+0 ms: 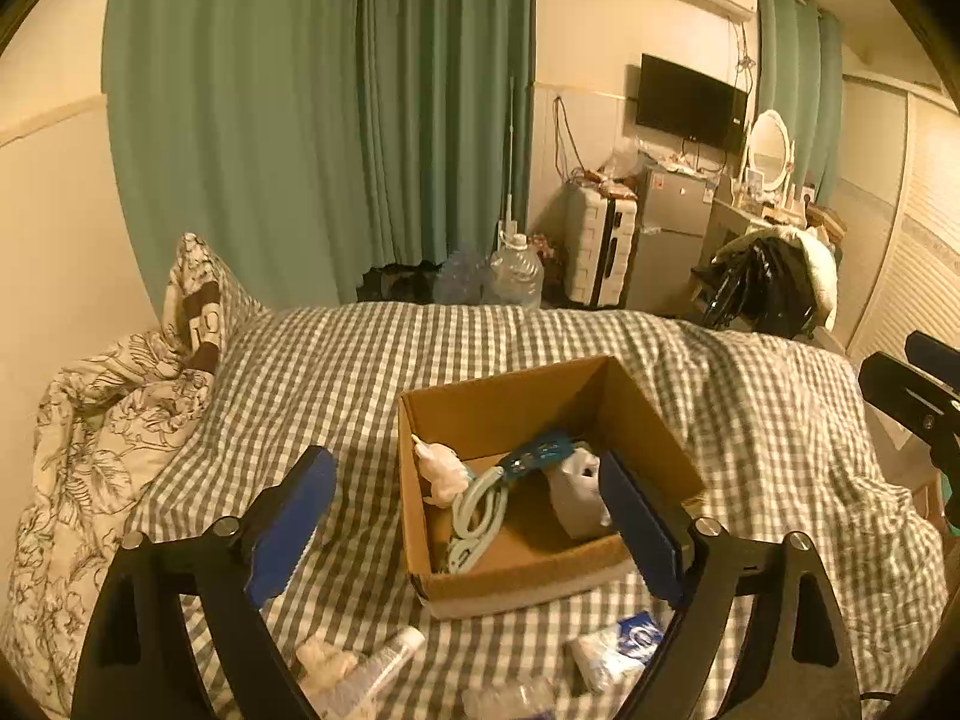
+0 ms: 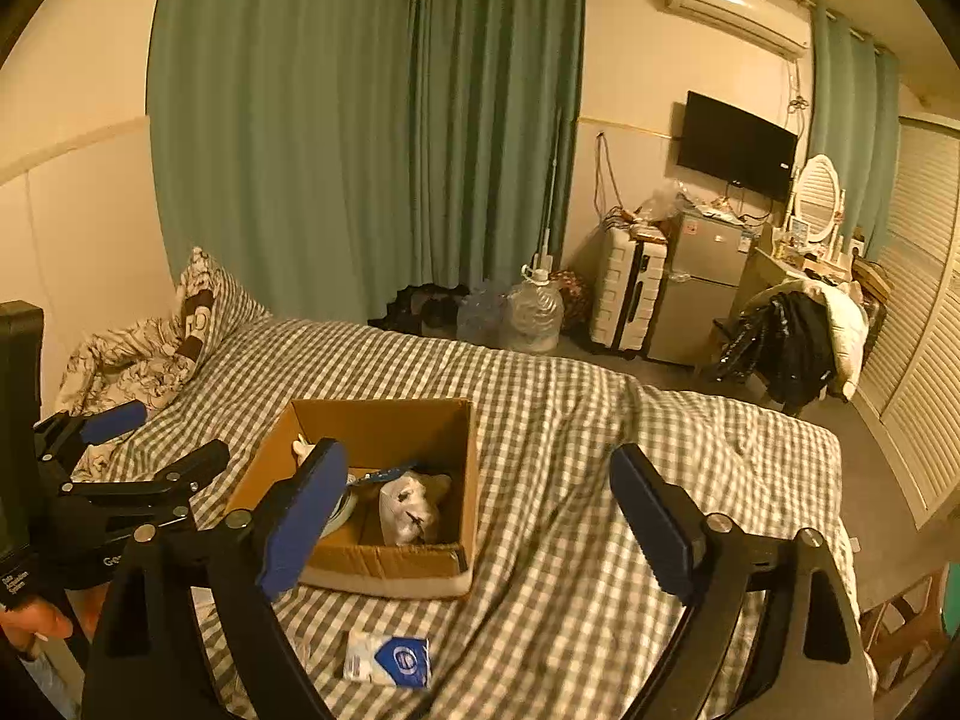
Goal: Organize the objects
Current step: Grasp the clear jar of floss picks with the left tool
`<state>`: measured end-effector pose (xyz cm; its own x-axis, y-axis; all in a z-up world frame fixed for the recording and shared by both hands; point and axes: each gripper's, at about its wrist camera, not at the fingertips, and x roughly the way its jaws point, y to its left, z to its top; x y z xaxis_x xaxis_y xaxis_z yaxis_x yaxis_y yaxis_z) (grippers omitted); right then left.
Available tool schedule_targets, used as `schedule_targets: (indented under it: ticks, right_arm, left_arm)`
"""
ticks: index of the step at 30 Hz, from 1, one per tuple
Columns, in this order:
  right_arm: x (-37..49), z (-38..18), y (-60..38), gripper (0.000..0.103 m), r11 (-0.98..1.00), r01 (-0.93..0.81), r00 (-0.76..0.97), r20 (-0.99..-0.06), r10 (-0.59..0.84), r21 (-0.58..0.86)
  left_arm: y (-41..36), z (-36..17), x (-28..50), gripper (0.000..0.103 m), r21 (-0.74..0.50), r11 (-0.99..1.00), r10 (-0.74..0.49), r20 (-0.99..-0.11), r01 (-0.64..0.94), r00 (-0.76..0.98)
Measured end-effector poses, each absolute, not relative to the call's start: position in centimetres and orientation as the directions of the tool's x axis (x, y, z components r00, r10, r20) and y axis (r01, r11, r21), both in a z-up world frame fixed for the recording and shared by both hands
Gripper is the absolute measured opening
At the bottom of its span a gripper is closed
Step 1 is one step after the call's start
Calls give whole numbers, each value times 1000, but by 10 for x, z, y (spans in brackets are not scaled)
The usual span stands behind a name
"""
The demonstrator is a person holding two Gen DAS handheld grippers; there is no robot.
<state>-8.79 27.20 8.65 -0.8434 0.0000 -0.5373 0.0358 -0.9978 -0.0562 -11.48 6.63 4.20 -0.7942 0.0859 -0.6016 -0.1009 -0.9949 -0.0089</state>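
Note:
An open cardboard box (image 1: 510, 402) sits on the checked bed; it also shows in the right wrist view (image 2: 384, 426). Inside lie a white plush toy (image 1: 441, 471), a pale blue cord (image 1: 477, 516), a blue patterned item (image 1: 540, 450) and a white bag (image 1: 576, 492). A tissue pack (image 2: 389, 657) lies in front of the box, also seen in the left wrist view (image 1: 618, 648). A tube (image 1: 384, 663) and a crumpled item (image 1: 324, 660) lie near it. My left gripper (image 1: 474, 531) is open and empty above the box's near side. My right gripper (image 2: 480, 519) is open and empty, right of the box.
A floral duvet and pillow (image 1: 120, 420) are bunched at the bed's left. Beyond the bed stand water jugs (image 1: 516, 273), a white suitcase (image 1: 600, 252), a small fridge (image 1: 672, 240) and a chair with clothes (image 1: 774, 282). Green curtains (image 1: 300, 120) hang behind.

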Motion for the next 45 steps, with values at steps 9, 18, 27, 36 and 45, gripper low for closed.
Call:
schedule_targets:
  ticks: [9,18,27,36,45]
  right_arm:
    - [-38,81,283,102,-998,28,-835,-550,12,-63]
    - [-15,11,281,103,-999,30,-776,-631,4,-43]
    - [-21,-61,277,103,-999,38,-697,-717,-16,-15]
    - [-30,-91,273,102,-999,51,-651,-758,-33,-1]
    - [-45,-92,258,102,-997,68,-639,-769,-21,-29]
  left_arm:
    - [68,38,-62,103,8,-997,55,-603,-75,-796]
    - [58,-30,-37,103,-5,-1000,2,-676,2,-737]
    - [73,-104,-28,103,56,-998,-21,-761,-34,-648]
    - [98,-144,-31,103,79,-989,11,-798,-124,-603]
    - [83,-154,-36,69,-1,-987,96,-813,-164,-574]
